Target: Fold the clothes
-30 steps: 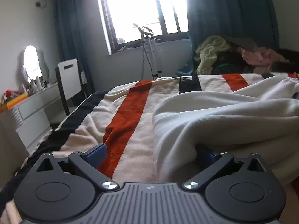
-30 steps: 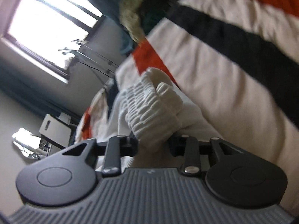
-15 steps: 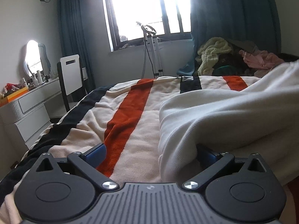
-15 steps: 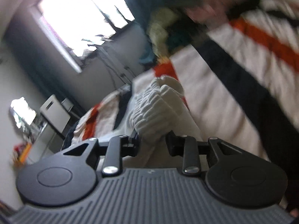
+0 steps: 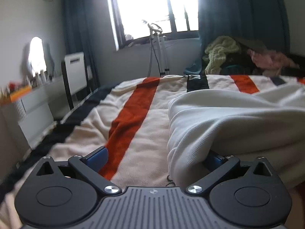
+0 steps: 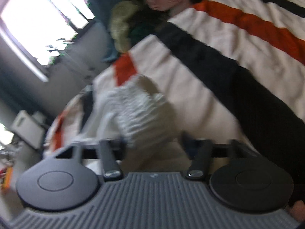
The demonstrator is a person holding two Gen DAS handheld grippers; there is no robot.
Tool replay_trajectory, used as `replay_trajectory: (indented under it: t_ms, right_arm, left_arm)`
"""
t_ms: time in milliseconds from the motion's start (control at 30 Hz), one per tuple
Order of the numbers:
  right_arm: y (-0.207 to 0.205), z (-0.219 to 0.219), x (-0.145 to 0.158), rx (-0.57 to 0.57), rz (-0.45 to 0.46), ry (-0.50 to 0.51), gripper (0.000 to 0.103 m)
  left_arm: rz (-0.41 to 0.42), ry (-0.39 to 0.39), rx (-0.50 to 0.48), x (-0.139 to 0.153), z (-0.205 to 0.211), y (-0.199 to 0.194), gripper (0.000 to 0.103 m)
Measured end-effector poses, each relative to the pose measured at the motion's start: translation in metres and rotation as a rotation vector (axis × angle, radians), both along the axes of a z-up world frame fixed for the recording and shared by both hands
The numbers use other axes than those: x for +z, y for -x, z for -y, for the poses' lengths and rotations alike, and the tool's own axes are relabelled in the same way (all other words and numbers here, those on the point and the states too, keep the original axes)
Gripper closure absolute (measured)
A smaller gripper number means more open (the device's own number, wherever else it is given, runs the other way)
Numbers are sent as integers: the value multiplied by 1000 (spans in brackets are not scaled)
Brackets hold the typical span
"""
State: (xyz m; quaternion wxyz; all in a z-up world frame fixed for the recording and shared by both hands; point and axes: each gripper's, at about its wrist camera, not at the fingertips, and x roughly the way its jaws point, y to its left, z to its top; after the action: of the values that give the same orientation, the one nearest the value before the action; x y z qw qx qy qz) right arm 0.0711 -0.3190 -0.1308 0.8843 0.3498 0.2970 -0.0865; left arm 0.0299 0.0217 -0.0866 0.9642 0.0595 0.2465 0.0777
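Observation:
A white sweatshirt (image 5: pixel 228 118) lies on a bed with a cream blanket (image 5: pixel 144 133) striped in orange and black. My left gripper (image 5: pixel 156 158) is open, low over the blanket. Its left blue finger (image 5: pixel 97 155) is bare and its right finger is tucked under the sweatshirt's edge. In the blurred right wrist view, my right gripper (image 6: pixel 152 141) is shut on the sweatshirt's ribbed cuff (image 6: pixel 141 112), which bunches up between the fingers above the striped blanket (image 6: pixel 200 95).
A pile of other clothes (image 5: pixel 238 57) sits at the far end of the bed under dark curtains. A white dresser (image 5: pixel 32 103) with a mirror and a chair (image 5: pixel 75 74) stand on the left. A metal stand (image 5: pixel 158 51) is by the window.
The right gripper has swung with the cuff and its view has rolled. In the left view the lifted sweatshirt has come down flatter on the bed. The left gripper has barely moved.

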Motion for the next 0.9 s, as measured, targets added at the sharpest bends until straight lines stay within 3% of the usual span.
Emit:
replay_trajectory:
  t_ms: [33,100,233,300,367,433,500,600,767,833,900]
  right_arm:
    - [0,1,-4,-18,-7,5,15]
    - [-2,5,-11,-10,-10,-38,17]
    - [-15,11,-40,43,-68,-269,15]
    - [-21,12,-51,44,-86,-340,6]
    - [-26,8,-49,70,-92,-331,5]
    - [-30,-3,-41,121,-106,-254,8]
    - [-26,-6,-34,117,-98,-207,42]
    - [-15,-3,-19,96,-57,-180,60]
    - [-6,-14,8,120,32,-21,63]
    - [-8,-13,5,117,23,-10,62]
    - [-9,-11,0,107,5,-23,62]
  left_arm:
    - [-5,25,8,0,-3,0,0]
    - [-15,75,25,1,-10,0,0]
    - [-36,175,59,3,-22,0,0]
    - [-47,224,74,3,-28,-1,0]
    - [-61,266,76,4,-32,-1,0]
    - [-73,316,63,7,-36,0,2]
    - [-84,392,31,10,-42,2,2]
    - [-65,540,-31,14,-53,11,1]
    - [7,734,-210,17,-52,12,0]
    - [-11,769,-213,12,-52,1,0]
    - [-56,822,-147,0,-58,-16,0]
